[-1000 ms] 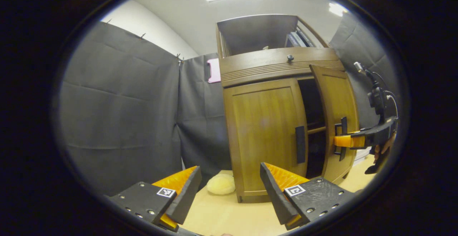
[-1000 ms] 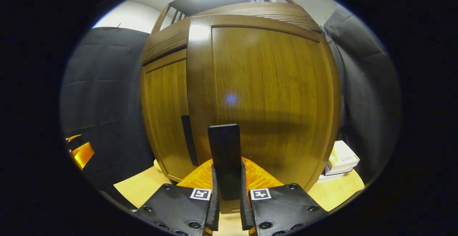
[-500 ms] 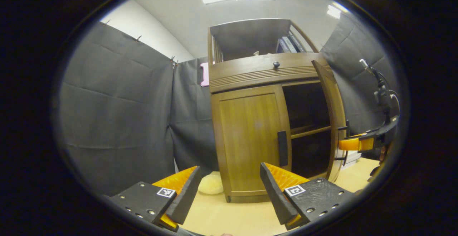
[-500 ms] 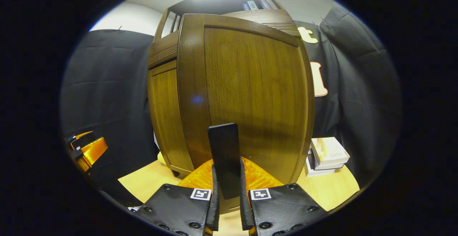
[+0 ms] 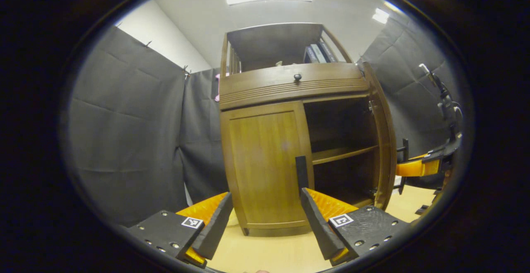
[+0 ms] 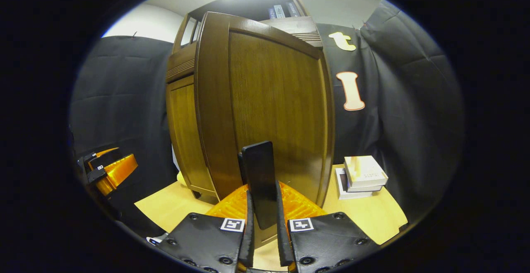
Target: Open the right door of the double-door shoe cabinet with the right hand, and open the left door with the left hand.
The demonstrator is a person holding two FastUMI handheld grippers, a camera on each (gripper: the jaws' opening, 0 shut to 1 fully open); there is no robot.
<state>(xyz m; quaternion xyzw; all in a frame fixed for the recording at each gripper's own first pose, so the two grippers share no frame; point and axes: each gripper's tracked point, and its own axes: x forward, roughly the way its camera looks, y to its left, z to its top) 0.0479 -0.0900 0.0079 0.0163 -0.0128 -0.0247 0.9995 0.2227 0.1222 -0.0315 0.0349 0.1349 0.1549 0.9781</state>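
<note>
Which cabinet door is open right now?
The right door, swung wide with the right gripper clamped on its handle. The left door is closed.

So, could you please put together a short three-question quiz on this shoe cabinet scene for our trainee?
1. True or false: the left door of the shoe cabinet is shut.
2. What is the right gripper shut on? A) the drawer knob B) the right door's handle C) the stack of boxes
3. Fill in: the left gripper is ____, holding nothing.

Key: 1 true; 2 B; 3 open.
</note>
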